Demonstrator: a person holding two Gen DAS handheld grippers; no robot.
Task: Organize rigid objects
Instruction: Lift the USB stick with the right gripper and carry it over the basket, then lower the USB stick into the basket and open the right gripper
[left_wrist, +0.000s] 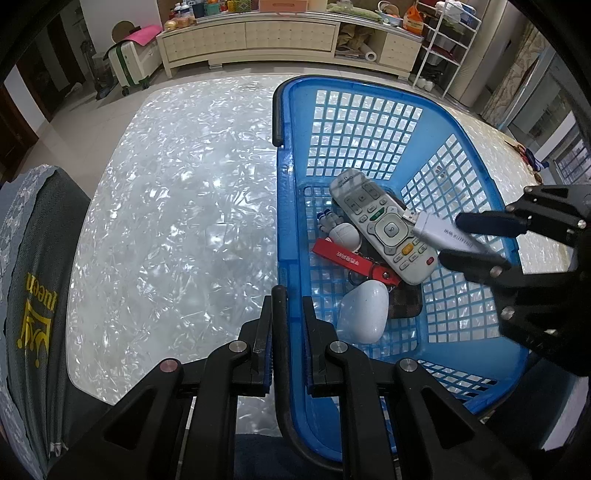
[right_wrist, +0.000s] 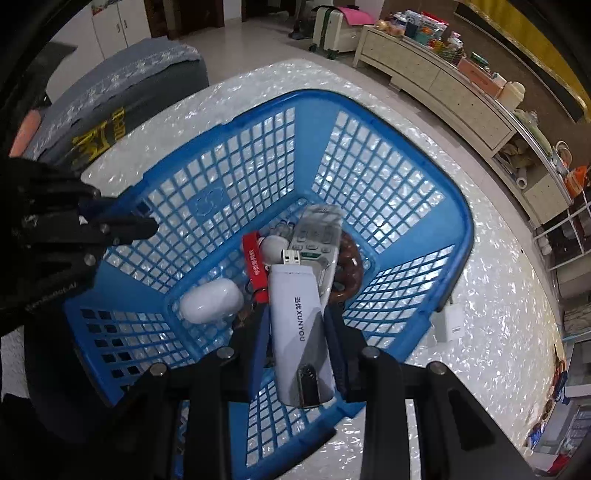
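You see the brown ring (right_wrist: 349, 267) only partly, the remote (right_wrist: 319, 236) hides most; the red strap (right_wrist: 255, 264) text is too blurry to read, and the wallet (left_wrist: 404, 302) is mostly covered by the white case (left_wrist: 364, 310).

Basket (left_wrist: 369, 110) sits on table (left_wrist: 184, 221), right half of left wrist frame. In basket: remote (left_wrist: 384, 225) centre, strap (left_wrist: 354, 262) lower left of it, pebble-shaped case (left_wrist: 364, 314) below. USB dongle (right_wrist: 299, 325) hangs above remote, centre of right wrist frame.

Inside the blue lattice basket (right_wrist: 373, 122) lie a grey-white remote (left_wrist: 384, 225), a red lettered strap (left_wrist: 354, 262), a white pebble-shaped case (left_wrist: 364, 314) and a brown checked wallet (left_wrist: 406, 304).
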